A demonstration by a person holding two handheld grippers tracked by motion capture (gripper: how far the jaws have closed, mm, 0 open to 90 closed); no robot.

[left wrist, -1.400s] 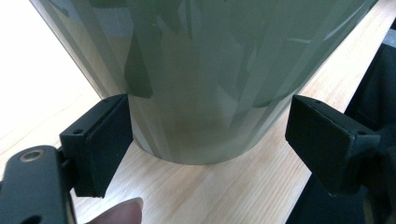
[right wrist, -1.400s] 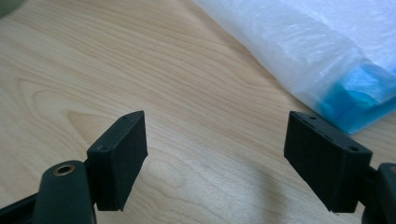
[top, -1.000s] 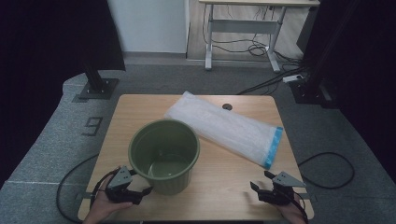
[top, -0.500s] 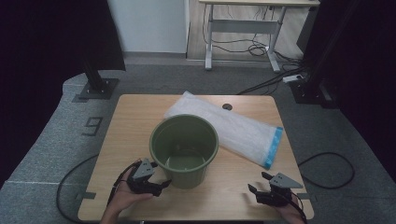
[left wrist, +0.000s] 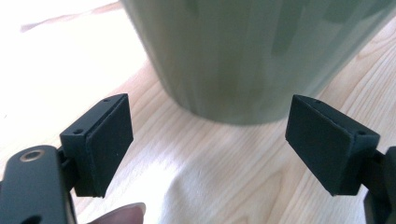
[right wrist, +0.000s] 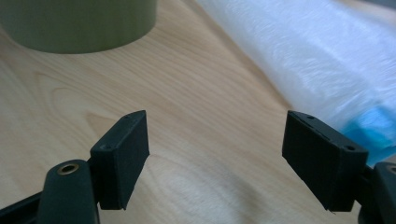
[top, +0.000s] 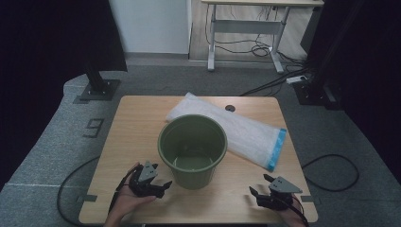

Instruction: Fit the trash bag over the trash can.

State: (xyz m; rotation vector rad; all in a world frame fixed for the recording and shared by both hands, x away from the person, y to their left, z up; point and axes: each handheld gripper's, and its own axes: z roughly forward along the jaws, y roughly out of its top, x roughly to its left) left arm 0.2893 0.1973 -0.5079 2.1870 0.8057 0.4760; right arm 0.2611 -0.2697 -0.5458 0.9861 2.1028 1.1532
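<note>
While right tongs (top: 257, 191) stay, bucket (top: 192, 150) and left tongs (top: 161, 184) shifted right

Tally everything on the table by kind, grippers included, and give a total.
Green bucket: 1
White plastic bag with a blue end: 1
Black two-jaw grippers: 2, the left gripper and the right gripper, both open
Total: 4
</note>
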